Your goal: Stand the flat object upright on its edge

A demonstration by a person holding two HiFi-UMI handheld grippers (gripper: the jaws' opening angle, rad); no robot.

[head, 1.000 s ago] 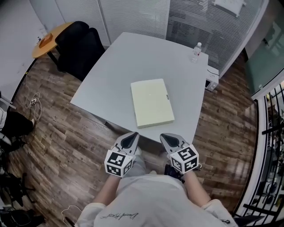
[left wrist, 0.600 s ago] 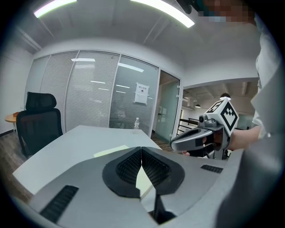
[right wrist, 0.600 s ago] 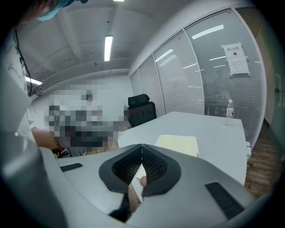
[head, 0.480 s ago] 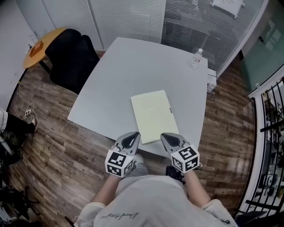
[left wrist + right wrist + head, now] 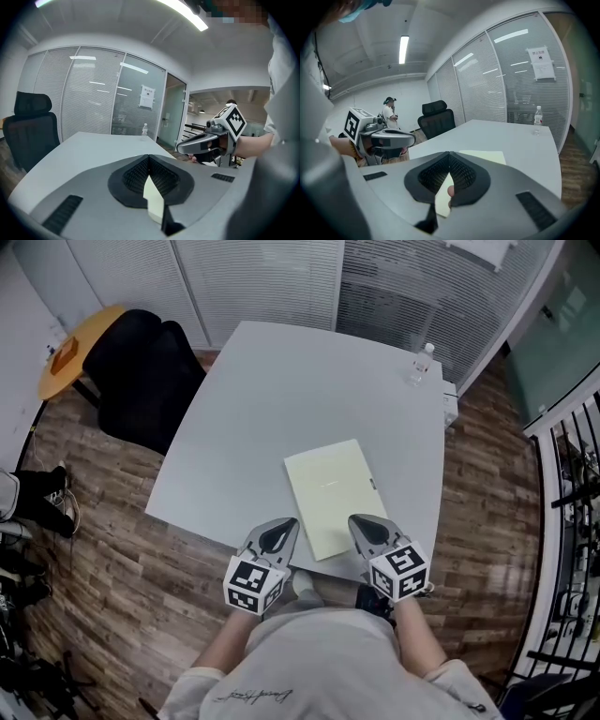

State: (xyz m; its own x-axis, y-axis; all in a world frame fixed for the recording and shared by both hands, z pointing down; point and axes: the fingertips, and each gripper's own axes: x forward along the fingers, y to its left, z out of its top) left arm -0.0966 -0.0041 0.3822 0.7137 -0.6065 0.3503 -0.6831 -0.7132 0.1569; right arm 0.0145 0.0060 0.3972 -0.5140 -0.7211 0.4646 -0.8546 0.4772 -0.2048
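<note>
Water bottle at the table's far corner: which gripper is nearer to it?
Right. The right gripper is at the near edge of the table, on the same side as the water bottle; the left gripper is beside it, farther across. Neither is close.

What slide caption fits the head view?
Left hand-held gripper and right hand-held gripper, both shut, near a yellow folder lying flat on a table.

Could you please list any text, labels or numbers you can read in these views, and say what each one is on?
Nothing reads clearly.
Paper notice on the glass wall: print too small.
Script on the person's shirt: too blurred.
Water bottle label: too small.
</note>
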